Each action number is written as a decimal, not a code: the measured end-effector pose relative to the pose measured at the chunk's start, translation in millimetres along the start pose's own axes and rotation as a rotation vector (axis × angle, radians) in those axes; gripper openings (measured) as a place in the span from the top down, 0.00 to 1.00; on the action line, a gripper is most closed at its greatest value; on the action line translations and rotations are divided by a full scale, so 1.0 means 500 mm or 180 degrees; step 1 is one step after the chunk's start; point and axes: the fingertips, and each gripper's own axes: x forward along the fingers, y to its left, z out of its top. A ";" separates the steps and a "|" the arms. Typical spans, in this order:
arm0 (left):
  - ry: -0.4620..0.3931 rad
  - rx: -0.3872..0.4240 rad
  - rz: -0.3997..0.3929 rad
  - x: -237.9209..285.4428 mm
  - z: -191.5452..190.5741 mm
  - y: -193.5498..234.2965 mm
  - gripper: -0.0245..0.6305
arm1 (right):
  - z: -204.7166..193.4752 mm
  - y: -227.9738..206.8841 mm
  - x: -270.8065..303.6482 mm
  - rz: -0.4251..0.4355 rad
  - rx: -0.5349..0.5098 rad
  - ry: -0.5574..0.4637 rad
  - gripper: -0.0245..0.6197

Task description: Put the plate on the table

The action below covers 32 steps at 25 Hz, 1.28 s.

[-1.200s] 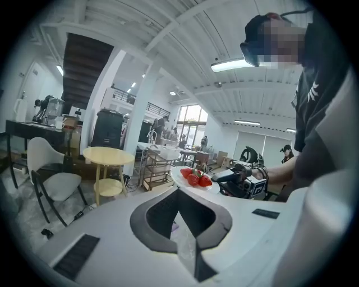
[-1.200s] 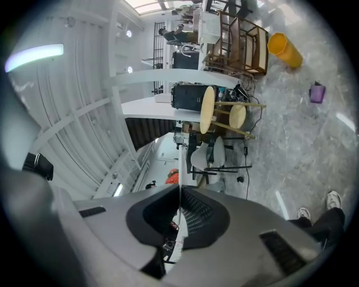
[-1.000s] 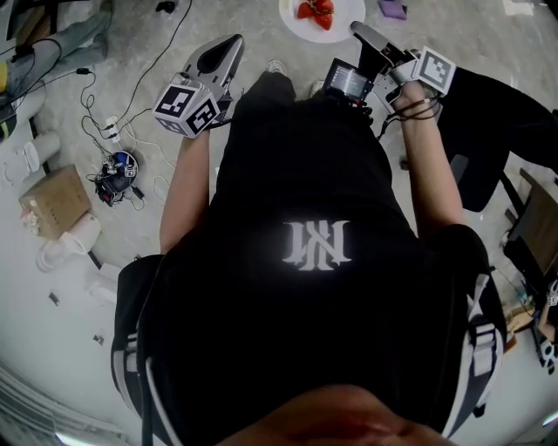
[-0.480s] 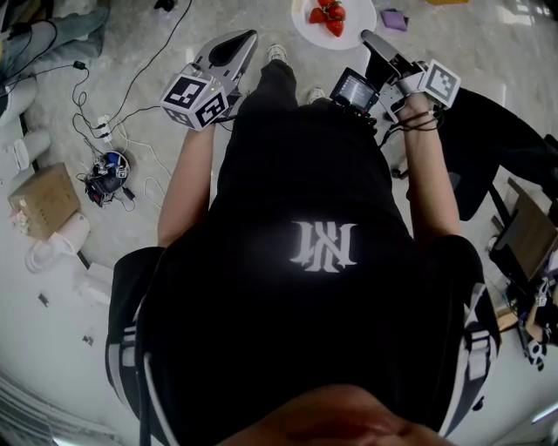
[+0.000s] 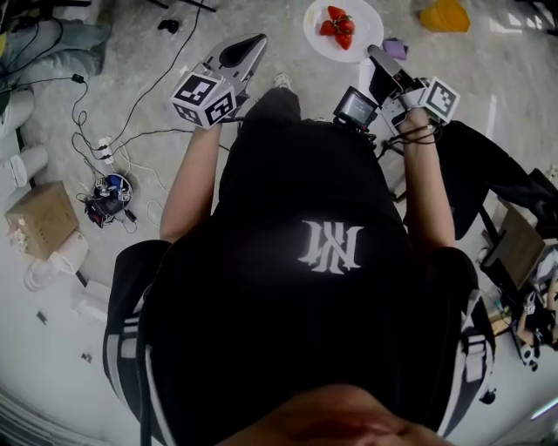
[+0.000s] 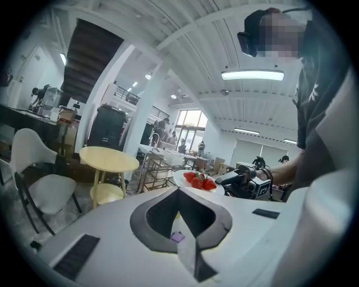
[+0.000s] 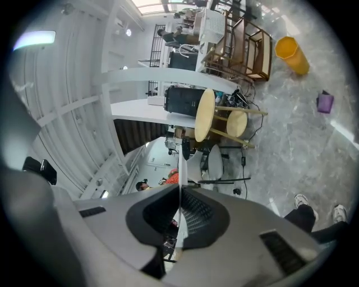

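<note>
One plate, three strawberries, clamped in right tongs

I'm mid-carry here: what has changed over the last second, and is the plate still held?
The person has walked forward: the purple object and cardboard box slid down the head view, a yellow container came into sight, and the plate now shows whole. Unchanged: the right gripper stays shut on the plate's rim, strawberries on it, left gripper empty.

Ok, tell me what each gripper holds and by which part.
The right gripper clamps the plate by its rim, the edge between its jaws. The left gripper is shut and holds nothing.
</note>
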 end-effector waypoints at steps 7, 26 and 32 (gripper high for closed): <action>-0.0112 -0.0007 -0.0098 0.037 0.103 0.143 0.95 | 0.107 0.068 0.127 -0.0039 -0.0140 -0.0144 0.94; -0.0102 -0.0138 -0.0250 0.098 0.129 0.292 0.95 | 0.203 0.089 0.273 0.0027 -0.0158 -0.0292 0.94; -0.0092 -0.0079 -0.0166 0.130 0.145 0.310 0.95 | 0.242 0.077 0.294 0.0114 -0.0147 -0.0228 0.94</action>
